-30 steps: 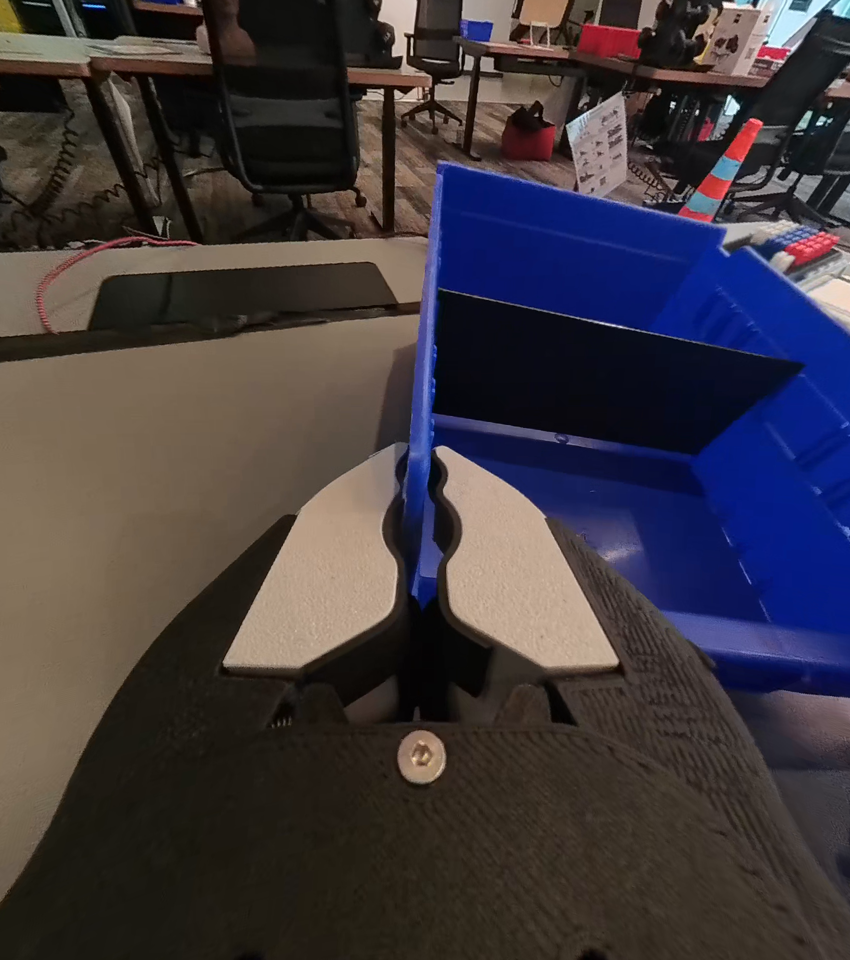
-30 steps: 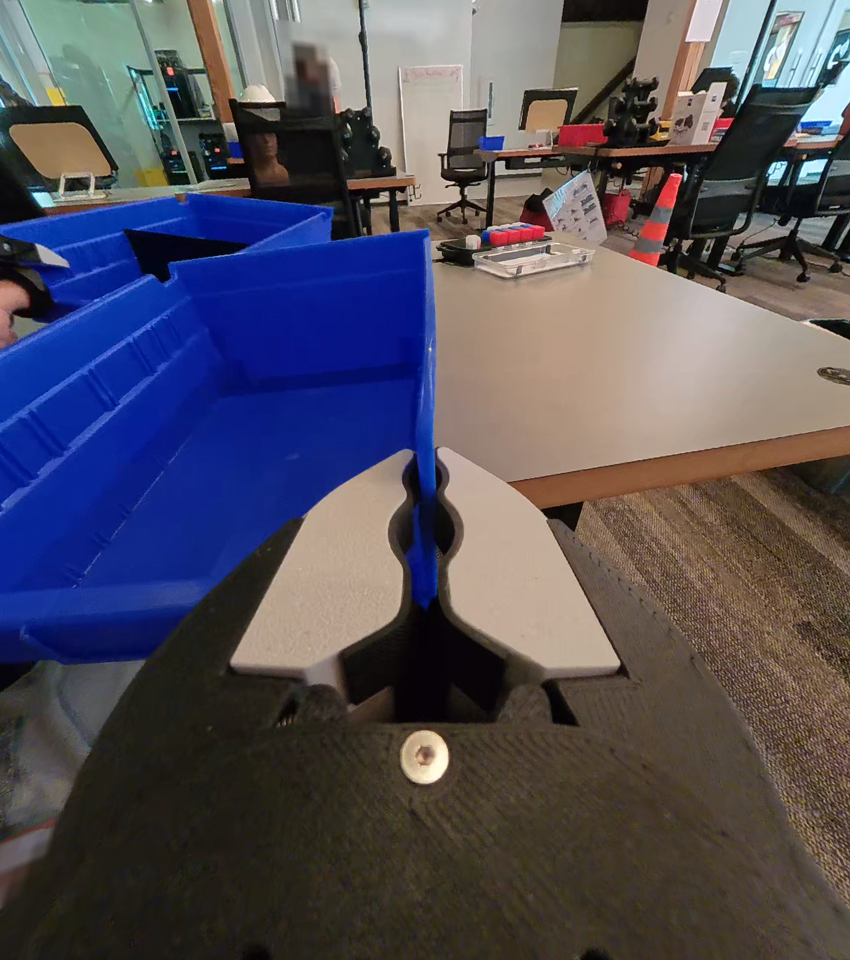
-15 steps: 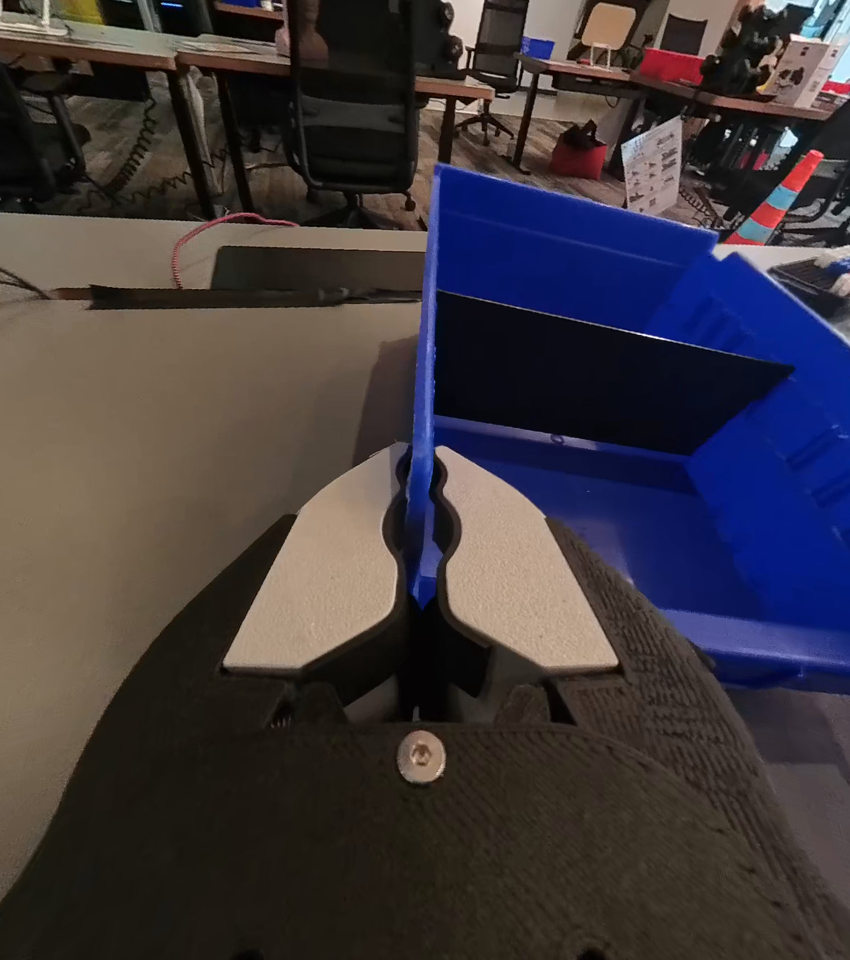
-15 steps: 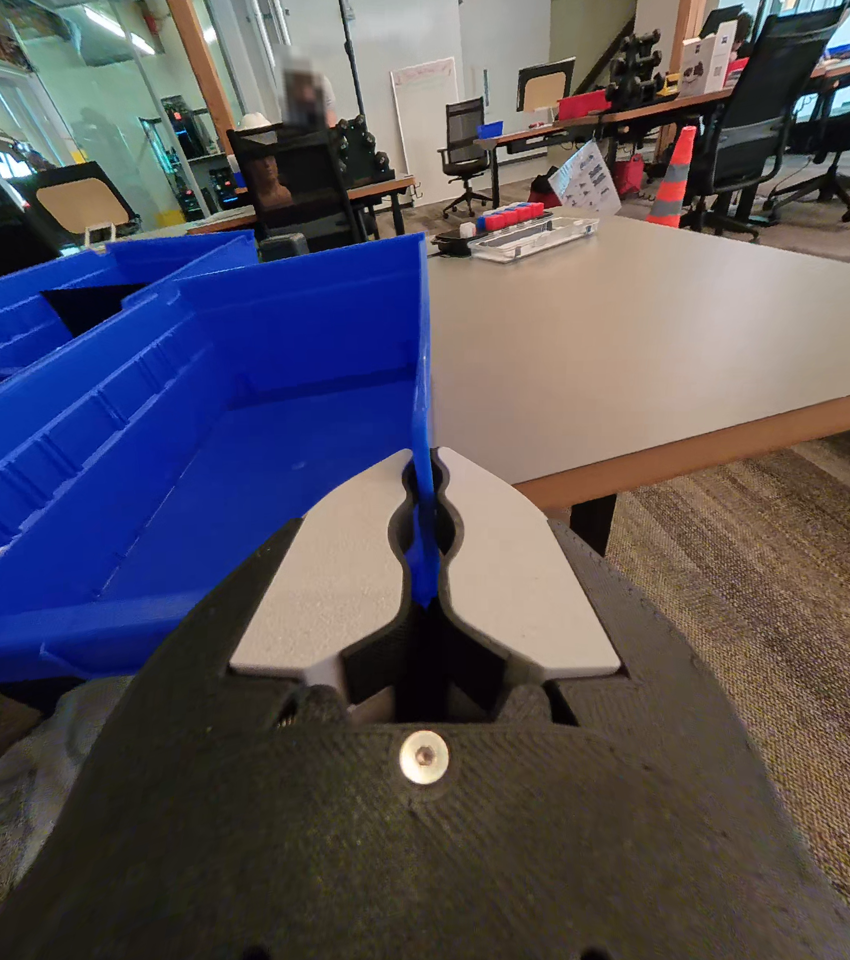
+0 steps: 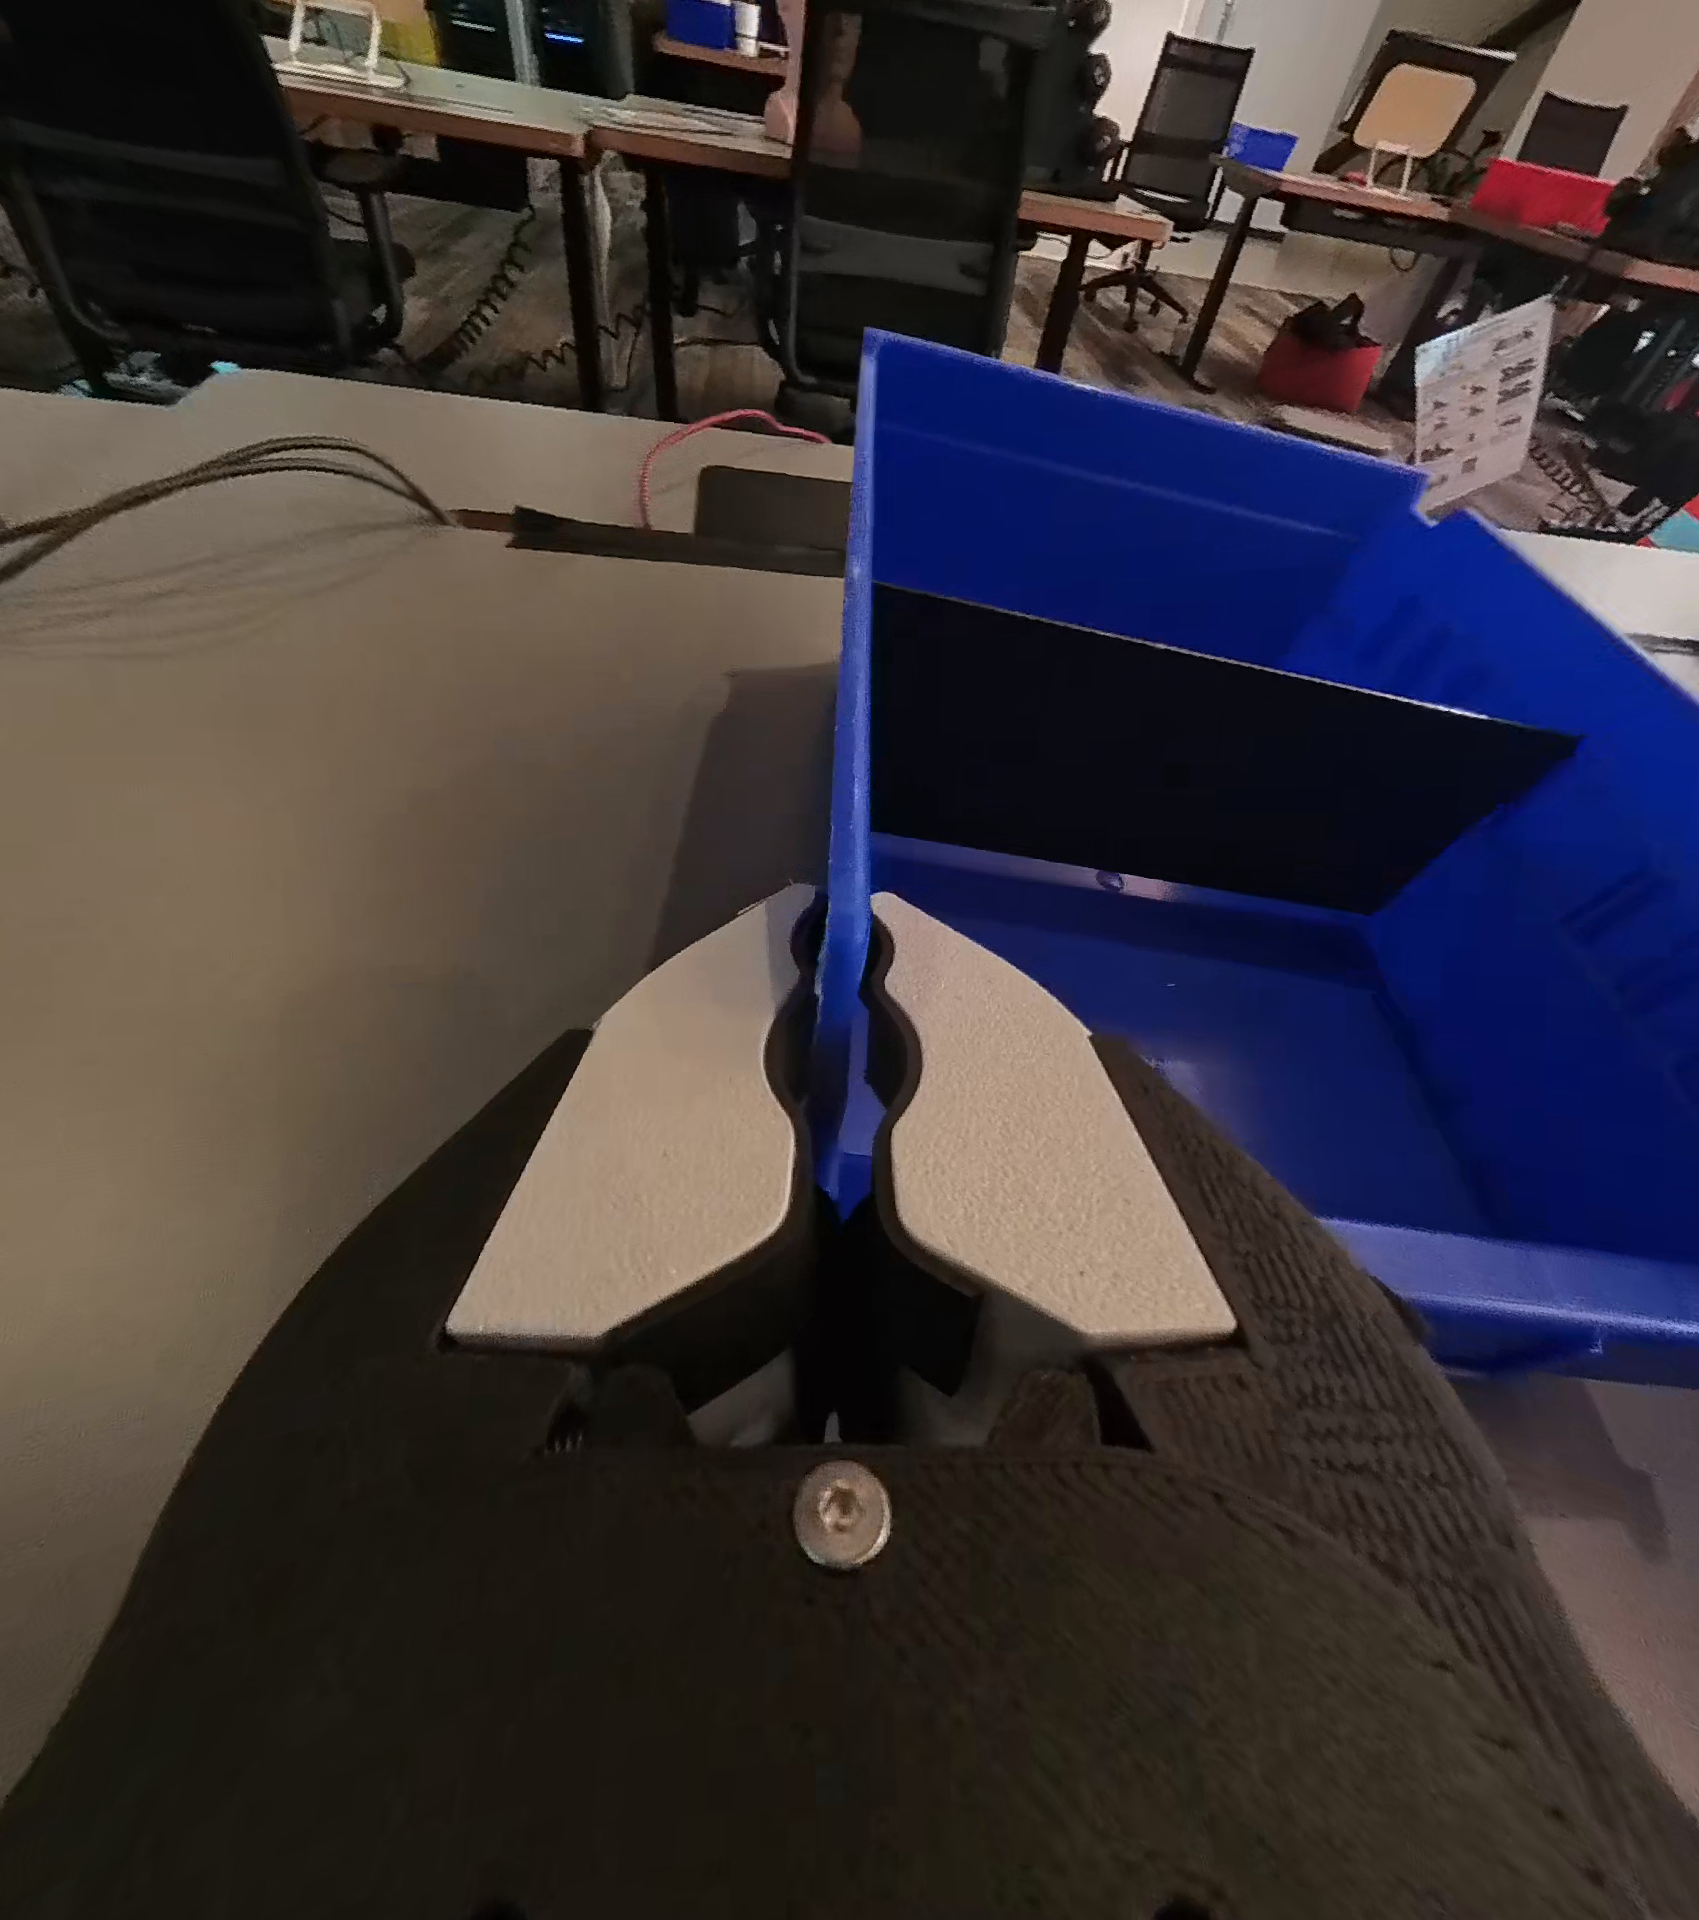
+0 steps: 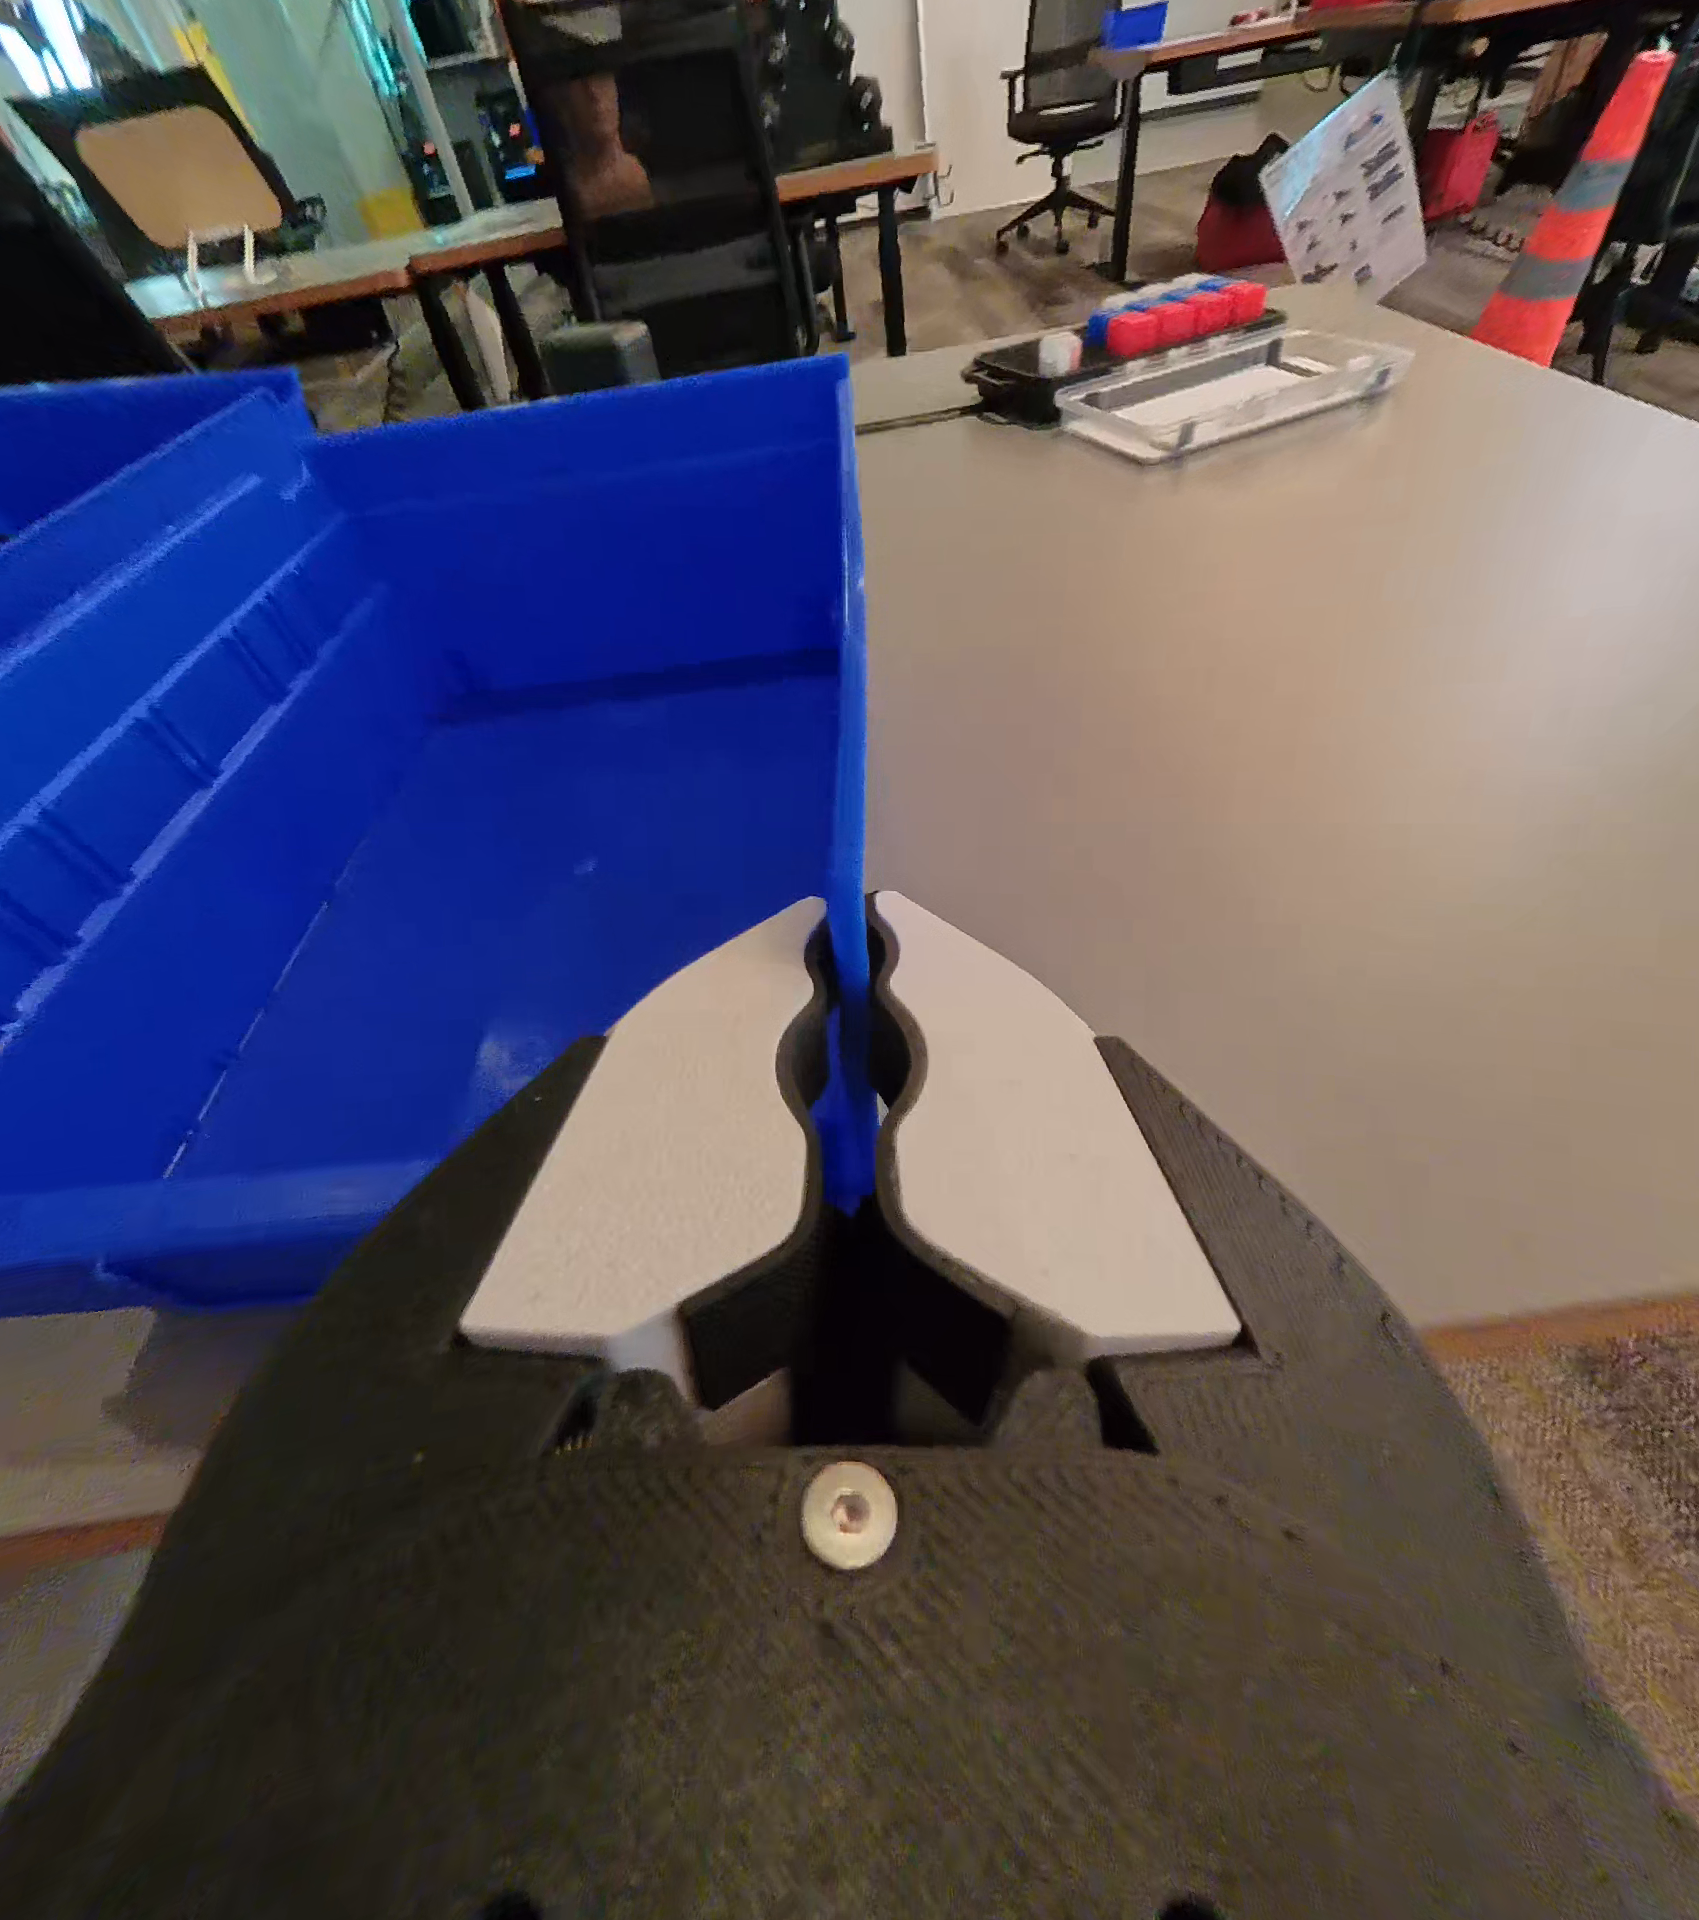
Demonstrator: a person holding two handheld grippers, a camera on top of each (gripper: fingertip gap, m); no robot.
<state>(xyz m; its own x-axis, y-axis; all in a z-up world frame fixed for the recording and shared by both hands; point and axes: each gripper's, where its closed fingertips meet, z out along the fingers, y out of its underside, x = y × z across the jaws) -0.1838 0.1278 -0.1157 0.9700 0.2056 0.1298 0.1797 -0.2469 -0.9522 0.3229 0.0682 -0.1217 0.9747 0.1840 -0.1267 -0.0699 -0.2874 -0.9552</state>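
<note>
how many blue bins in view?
2. One blue bin has its side wall clamped in the right gripper. The second bin, with a black divider, is just left of it, wall clamped in the left gripper. None seem hidden.

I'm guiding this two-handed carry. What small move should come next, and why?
Probably lower both tools evenly. The left tool and right tool each pinch a wall of a blue bin, and shadows beneath suggest the bins sit just above the grey table.

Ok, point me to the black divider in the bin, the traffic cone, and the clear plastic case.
black divider [image 5: 1167, 769], left wrist view, middle of its face inside the blue bin.
traffic cone [image 6: 1572, 208], right wrist view, orange body by the grey band.
clear plastic case [image 6: 1240, 400], right wrist view, its lid.
</note>
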